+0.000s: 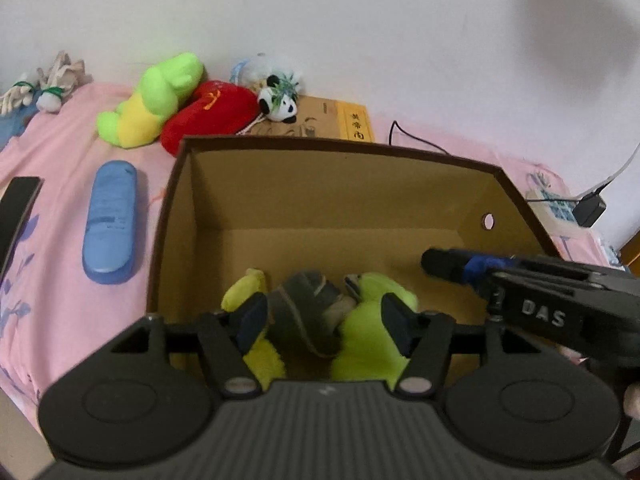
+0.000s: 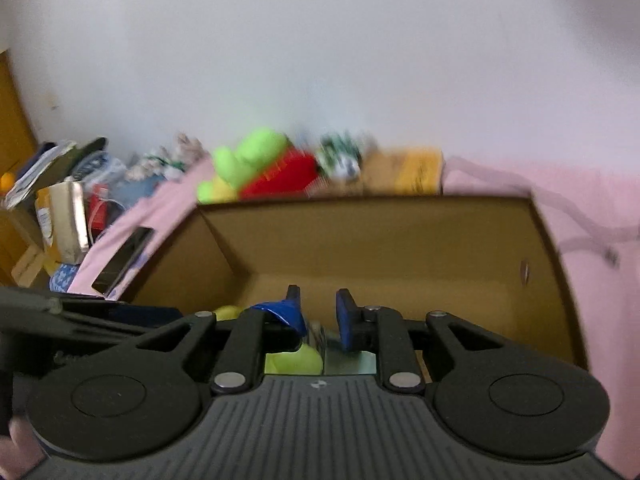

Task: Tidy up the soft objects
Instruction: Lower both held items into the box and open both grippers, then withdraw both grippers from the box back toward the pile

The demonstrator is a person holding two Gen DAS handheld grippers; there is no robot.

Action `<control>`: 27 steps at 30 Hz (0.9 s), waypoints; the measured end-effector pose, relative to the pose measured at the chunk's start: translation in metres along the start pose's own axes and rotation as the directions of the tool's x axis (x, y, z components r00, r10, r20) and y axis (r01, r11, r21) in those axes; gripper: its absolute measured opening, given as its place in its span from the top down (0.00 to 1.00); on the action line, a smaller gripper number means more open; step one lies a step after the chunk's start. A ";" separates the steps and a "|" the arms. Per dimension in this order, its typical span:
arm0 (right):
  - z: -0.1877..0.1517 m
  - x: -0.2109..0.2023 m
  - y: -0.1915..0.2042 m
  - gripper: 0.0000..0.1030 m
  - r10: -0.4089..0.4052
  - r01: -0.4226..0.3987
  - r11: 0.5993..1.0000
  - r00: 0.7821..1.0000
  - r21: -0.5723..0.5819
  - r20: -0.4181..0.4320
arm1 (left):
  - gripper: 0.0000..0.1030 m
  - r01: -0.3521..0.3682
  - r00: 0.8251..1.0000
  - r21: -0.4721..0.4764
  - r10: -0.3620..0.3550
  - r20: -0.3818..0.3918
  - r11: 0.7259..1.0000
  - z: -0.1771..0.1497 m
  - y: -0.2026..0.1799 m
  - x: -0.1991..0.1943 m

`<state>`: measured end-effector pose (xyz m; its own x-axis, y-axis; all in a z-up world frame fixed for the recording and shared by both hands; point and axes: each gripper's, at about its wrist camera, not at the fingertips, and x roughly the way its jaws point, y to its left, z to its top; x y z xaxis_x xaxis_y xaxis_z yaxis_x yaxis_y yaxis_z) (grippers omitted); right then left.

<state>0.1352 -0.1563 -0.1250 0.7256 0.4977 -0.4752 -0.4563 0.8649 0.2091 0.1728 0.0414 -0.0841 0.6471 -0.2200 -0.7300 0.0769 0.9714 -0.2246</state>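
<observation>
Plush in box: green-and-yellow toy (image 1: 372, 300) with a dark strap across it, lying on the floor of the cardboard box (image 1: 340, 146) against the near wall.
Left gripper (image 1: 324, 312): released, fingers spread either side of that toy, pads apparently not pressing on it; pointed steeply down into the box.
Right gripper (image 2: 318, 304): clenched to a narrow slot in its own blurred view, nothing visibly held; reaching into the box from the right side, tips hovering above the bare floor and apart from the toy.
Step, as judged: drop-off of this toy looks done; next likely a lift clear of the rim and a reach for another soft thing.
Waiting toys: lime-and-yellow plush (image 1: 156, 100), red plush (image 1: 212, 116) and small panda (image 1: 278, 104), bunched on the pink sheet (image 1: 60, 160) beyond the far-left corner of the box, by the wall.
Direction from fingers: ahead and to the left of the left gripper, past the far wall of the box; ahead-left of the right gripper too, but further across.
Nearer hand: left, by a fair margin.
Long axis of lime plush: diagonal, legs towards the near left, head towards the far right, resting on the red plush; a grasp across the yellow belly seems the easiest.
In the way: box rim to clear first; blue remote-like case (image 1: 110, 222) lying beside the box's left wall, not a soft thing.
</observation>
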 end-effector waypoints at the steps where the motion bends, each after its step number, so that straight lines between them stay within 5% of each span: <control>1: -0.002 -0.010 0.006 0.99 -0.003 0.005 0.999 0.999 -0.048 0.040 | 0.38 0.005 1.000 -0.008 -0.005 0.006 1.000 -0.001 0.002 -0.004; 5: -0.008 -0.045 0.027 0.98 -0.020 0.051 0.981 0.987 -0.189 0.162 | 0.38 0.004 0.999 0.001 -0.004 0.039 1.000 -0.008 0.003 -0.022; 10: -0.015 -0.081 0.040 0.96 -0.075 0.133 0.969 0.962 -0.208 0.264 | 0.36 -0.005 0.996 0.038 0.002 0.087 0.999 -0.022 -0.003 -0.050; 15: -0.025 -0.101 0.055 0.96 -0.141 0.210 0.953 0.946 -0.220 0.291 | 0.36 -0.010 0.994 0.057 0.003 0.113 0.998 -0.038 -0.008 -0.075; 27: -0.056 -0.146 0.060 1.00 -0.172 0.242 0.951 0.930 -0.191 0.324 | 0.36 -0.022 0.993 0.089 0.012 0.119 0.996 -0.083 -0.024 -0.115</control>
<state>-0.0268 -0.1809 -0.0916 0.9203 0.3353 -0.2013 -0.3566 0.9308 -0.0799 0.0336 0.0359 -0.0481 0.7335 -0.1964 -0.6507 0.1298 0.9802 -0.1496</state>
